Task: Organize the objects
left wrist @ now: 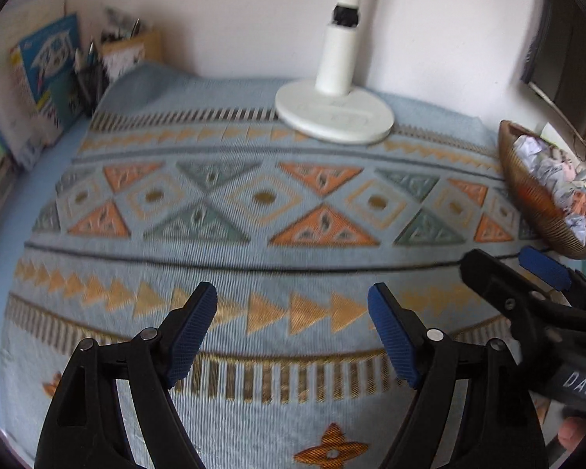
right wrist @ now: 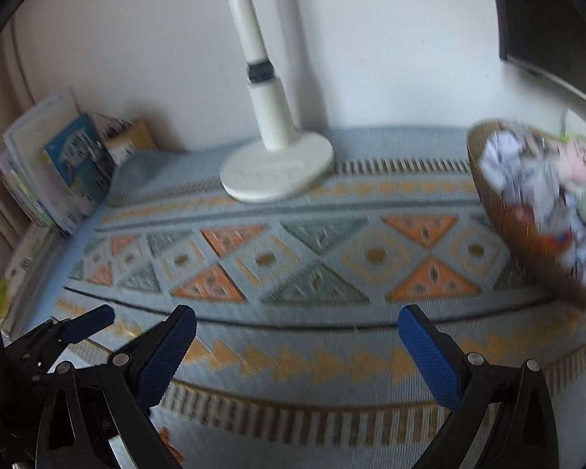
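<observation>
I held my left claw (left wrist: 293, 305) and right claw (right wrist: 297, 328) wide apart and empty over the patterned cloth (left wrist: 261, 195), near the basket (right wrist: 527, 250) of crumpled paper.

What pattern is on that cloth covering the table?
The cloth is light blue with orange and grey-green triangles and diamonds; it shows best in the left wrist view.

One patterned cloth (left wrist: 254, 203), spread beneath both tools. One white lamp base (left wrist: 334, 113) with one upright stem, ahead of the tools. One brown woven basket (right wrist: 527, 242), right of the right tool (right wrist: 297, 348); crumpled items inside, number unclear. One stack of booklets (left wrist: 47, 74), far left of the left tool (left wrist: 293, 312). One pen holder (left wrist: 92, 74). Two tools.
</observation>
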`<control>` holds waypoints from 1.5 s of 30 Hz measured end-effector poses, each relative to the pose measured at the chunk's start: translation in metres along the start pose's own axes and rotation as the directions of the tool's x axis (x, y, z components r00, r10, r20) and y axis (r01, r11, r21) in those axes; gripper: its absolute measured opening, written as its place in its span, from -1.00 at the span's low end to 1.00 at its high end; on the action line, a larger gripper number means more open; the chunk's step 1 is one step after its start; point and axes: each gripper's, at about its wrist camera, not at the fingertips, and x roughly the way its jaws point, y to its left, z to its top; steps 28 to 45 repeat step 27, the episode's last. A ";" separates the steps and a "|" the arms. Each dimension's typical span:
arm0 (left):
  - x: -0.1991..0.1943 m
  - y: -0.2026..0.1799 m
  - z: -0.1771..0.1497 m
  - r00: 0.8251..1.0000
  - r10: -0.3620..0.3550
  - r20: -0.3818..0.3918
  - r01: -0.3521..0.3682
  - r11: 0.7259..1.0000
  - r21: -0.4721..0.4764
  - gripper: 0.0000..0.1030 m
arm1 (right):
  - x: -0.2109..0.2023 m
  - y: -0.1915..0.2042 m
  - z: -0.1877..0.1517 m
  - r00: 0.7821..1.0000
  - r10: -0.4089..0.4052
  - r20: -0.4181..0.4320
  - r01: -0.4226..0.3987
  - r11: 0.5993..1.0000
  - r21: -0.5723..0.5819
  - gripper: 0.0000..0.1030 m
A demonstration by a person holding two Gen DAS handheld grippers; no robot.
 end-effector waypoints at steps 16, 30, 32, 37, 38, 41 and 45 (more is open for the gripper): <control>0.018 -0.008 -0.024 0.996 0.081 0.021 -0.082 0.996 0.035 1.00 | 0.018 -0.015 -0.037 0.982 -0.180 -0.063 0.175 0.982 -0.076 1.00; 0.016 -0.008 -0.023 0.997 0.081 0.021 -0.082 0.996 0.035 1.00 | 0.018 -0.016 -0.037 0.982 -0.180 -0.063 0.175 0.982 -0.076 1.00; 0.016 -0.008 -0.023 0.997 0.081 0.021 -0.082 0.996 0.035 1.00 | 0.018 -0.016 -0.037 0.982 -0.180 -0.063 0.175 0.982 -0.076 1.00; 0.016 -0.008 -0.023 0.997 0.081 0.021 -0.082 0.996 0.035 1.00 | 0.018 -0.016 -0.037 0.982 -0.180 -0.063 0.175 0.982 -0.076 1.00; 0.016 -0.008 -0.023 0.997 0.081 0.021 -0.082 0.996 0.035 1.00 | 0.018 -0.016 -0.037 0.982 -0.180 -0.063 0.175 0.982 -0.076 1.00; 0.016 -0.008 -0.023 0.997 0.081 0.021 -0.082 0.996 0.035 1.00 | 0.018 -0.016 -0.037 0.982 -0.180 -0.063 0.175 0.982 -0.076 1.00; 0.016 -0.008 -0.023 0.997 0.081 0.021 -0.082 0.996 0.035 1.00 | 0.018 -0.016 -0.037 0.982 -0.180 -0.063 0.175 0.982 -0.076 1.00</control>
